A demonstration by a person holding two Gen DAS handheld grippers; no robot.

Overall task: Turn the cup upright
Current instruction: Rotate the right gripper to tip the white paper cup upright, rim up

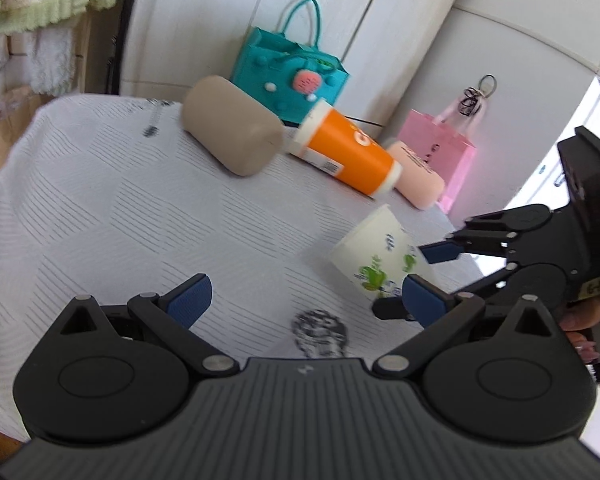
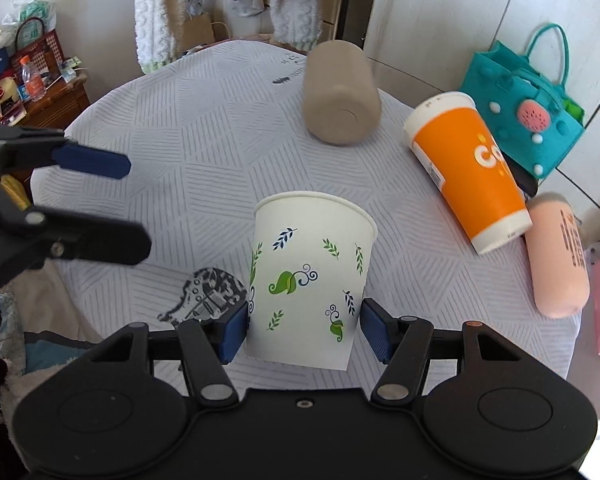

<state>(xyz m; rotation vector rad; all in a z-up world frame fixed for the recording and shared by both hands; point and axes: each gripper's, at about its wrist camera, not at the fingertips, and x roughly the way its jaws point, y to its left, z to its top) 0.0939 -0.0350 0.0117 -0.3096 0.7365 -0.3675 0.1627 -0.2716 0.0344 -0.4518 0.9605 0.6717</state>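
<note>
A white paper cup with green and blue leaf prints (image 2: 310,276) stands between the blue pads of my right gripper (image 2: 304,330), rim up, close to upright. The pads press its lower sides. In the left wrist view the same cup (image 1: 374,254) looks tilted on the table near the right edge, with the right gripper (image 1: 430,276) closed around its base end. My left gripper (image 1: 304,300) is open and empty over the white patterned tablecloth (image 1: 120,208); it also shows at the left of the right wrist view (image 2: 120,204), apart from the cup.
A beige cylinder (image 2: 340,92), an orange-and-white cup lying on its side (image 2: 470,172) and a pink bottle (image 2: 558,254) lie at the table's far and right side. A teal felt bag (image 2: 526,108) and pink paper bag (image 1: 440,152) stand behind. The table edge is close to the right.
</note>
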